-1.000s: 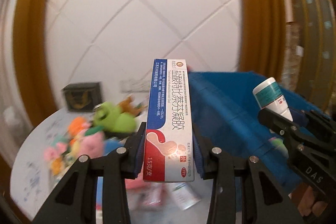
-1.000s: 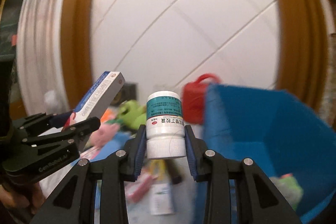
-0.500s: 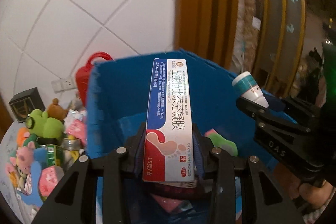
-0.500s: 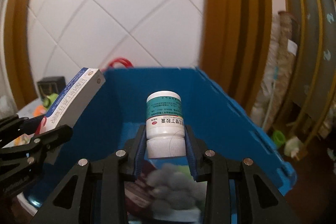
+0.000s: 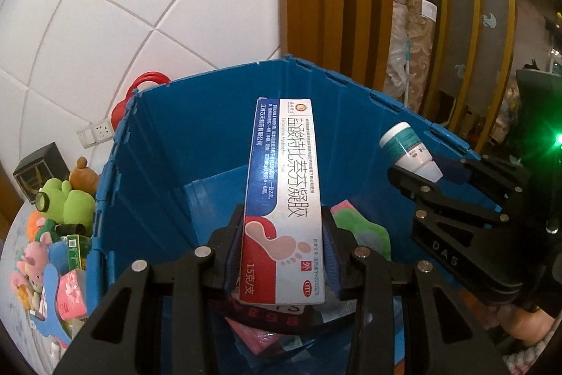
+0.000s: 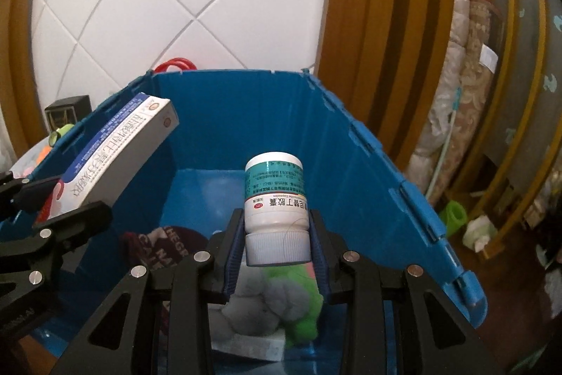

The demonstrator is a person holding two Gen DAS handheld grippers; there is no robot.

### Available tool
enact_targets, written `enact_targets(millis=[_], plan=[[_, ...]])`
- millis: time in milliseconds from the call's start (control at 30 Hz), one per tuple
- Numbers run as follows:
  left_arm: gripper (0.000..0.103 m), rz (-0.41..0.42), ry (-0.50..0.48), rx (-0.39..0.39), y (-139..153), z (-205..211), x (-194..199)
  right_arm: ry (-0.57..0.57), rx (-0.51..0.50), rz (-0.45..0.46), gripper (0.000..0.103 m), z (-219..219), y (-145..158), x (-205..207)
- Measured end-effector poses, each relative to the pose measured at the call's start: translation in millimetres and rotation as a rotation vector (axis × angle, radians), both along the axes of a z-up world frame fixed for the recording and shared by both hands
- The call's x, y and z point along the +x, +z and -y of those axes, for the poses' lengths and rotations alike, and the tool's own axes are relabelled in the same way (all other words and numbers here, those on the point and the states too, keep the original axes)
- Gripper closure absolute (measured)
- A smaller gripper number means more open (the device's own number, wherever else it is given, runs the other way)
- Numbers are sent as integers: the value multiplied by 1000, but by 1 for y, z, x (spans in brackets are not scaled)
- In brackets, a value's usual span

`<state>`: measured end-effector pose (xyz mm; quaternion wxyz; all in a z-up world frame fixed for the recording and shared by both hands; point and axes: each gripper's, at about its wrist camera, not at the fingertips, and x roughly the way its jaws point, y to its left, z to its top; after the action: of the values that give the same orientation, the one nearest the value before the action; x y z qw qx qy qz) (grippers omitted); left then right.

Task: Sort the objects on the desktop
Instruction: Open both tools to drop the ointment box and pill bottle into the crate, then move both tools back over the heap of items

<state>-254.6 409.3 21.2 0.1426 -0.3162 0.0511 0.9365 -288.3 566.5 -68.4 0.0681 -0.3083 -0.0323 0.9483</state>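
Note:
My left gripper (image 5: pixel 281 252) is shut on a long medicine carton (image 5: pixel 282 195), blue, white and red with a footprint on it, standing up between the pads. The right gripper (image 6: pixel 277 245) is shut on a white pill bottle (image 6: pixel 275 206) with a teal label, held cap down. Both hang over the open blue crate (image 5: pixel 175 143), (image 6: pixel 351 164). In the left wrist view the right gripper (image 5: pixel 426 180) with its pill bottle (image 5: pixel 409 146) is at the right. In the right wrist view the carton (image 6: pixel 116 153) sticks up at the left.
Inside the crate lie a dark red knit cloth (image 6: pixel 165 245), a grey and green plush (image 6: pixel 281 301) and other items. Left of the crate, plush toys (image 5: pixel 66 199) and small boxes (image 5: pixel 72 294) crowd the table. A red handle (image 5: pixel 147 83) shows behind the crate. A tiled wall stands behind.
Both grippers have swung to the right, from over the cluttered table to above the blue crate, each keeping its item. In the last half second the view moved only slightly farther over the crate.

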Motion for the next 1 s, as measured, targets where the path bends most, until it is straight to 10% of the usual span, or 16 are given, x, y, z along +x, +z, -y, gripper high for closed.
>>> enact_targets(millis=[200,467,1000], plan=[[33,-6,49,-10,1,-1,-1,2,5,-4,59,-7,0,5],[26,-31,76,-11,7,11,7,16,31,-32,0,-2,4,17],[26,-119,262,34,21,119,52,150,-17,-138,0,73,37,46]])
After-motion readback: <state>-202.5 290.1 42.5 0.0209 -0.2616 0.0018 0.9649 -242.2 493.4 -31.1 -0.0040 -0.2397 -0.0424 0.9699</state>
